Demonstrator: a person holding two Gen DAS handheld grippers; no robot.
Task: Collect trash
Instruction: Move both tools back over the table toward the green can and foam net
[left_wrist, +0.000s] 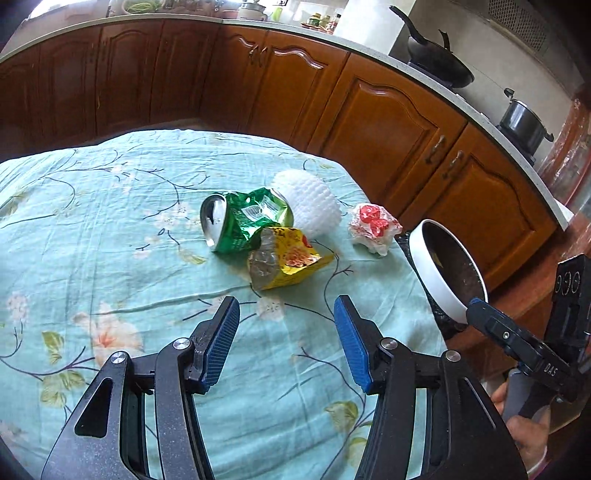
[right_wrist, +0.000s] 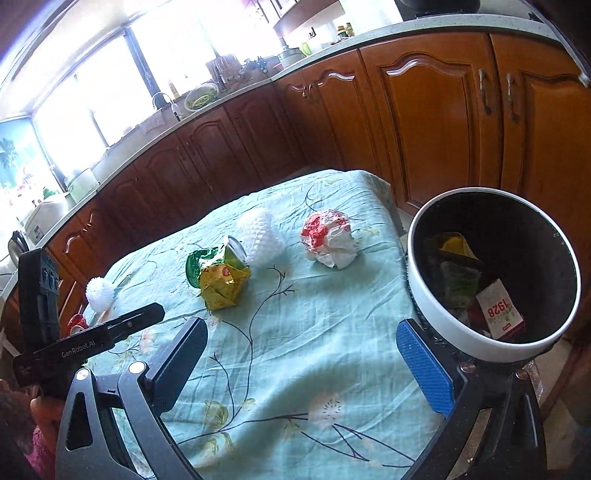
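Observation:
Trash lies on a teal flowered tablecloth (left_wrist: 110, 221): a crushed green can (left_wrist: 240, 225), a yellow wrapper (left_wrist: 291, 262) leaning on it, a white foam net (left_wrist: 310, 201) behind, and a crumpled white-and-red paper (left_wrist: 373, 227) to the right. My left gripper (left_wrist: 286, 332) hovers open just short of the yellow wrapper, nothing between its blue pads. My right gripper (right_wrist: 301, 365) is open wide over the cloth, empty, beside a white-rimmed bin (right_wrist: 443, 317) at the table's right edge. Wrappers and a red-and-white packet lie in the bin. The crumpled paper (right_wrist: 328, 240) is beyond it.
Brown kitchen cabinets (left_wrist: 369, 122) curve close behind the table, with a wok and a pot on the counter. A second white foam ball (right_wrist: 99, 293) and something red lie at the far left of the table. A hand (left_wrist: 524, 435) grips the right gripper's handle.

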